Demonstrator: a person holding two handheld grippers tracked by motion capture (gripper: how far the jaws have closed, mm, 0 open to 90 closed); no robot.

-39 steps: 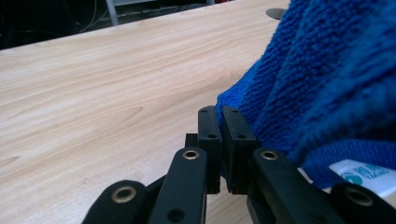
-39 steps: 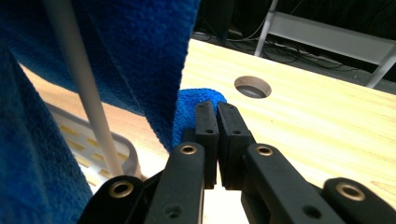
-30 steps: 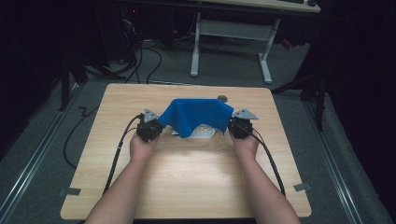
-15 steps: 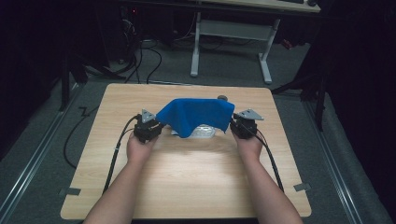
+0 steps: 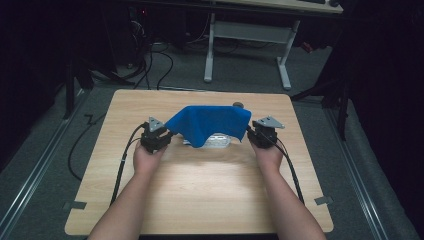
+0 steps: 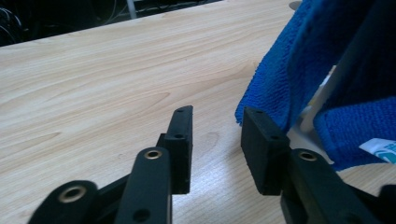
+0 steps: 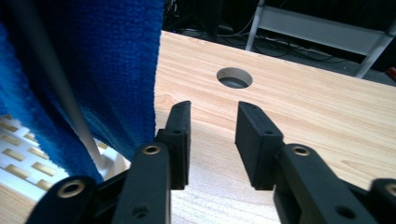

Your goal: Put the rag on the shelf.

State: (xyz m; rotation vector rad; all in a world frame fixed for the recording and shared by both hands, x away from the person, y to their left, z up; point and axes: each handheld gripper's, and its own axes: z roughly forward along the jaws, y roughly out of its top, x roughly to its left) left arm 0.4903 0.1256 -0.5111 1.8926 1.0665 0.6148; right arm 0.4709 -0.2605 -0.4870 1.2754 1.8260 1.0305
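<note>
A pale wooden rectangular surface is seen from above, with a round cable hole cut near its far edge. At the middle of its far half a blue terry cloth is draped over a white slotted plastic rack, whose thin white upright rods are seen beneath the fabric in the right gripper view. A white label is sewn to the cloth's lower hem. The left tool is placed just beside the cloth's left edge, its jaws parted by a moderate gap and nothing held between them. The right tool is placed at the cloth's right edge, likewise parted and empty, with the fabric hanging just beside one jaw.
</note>
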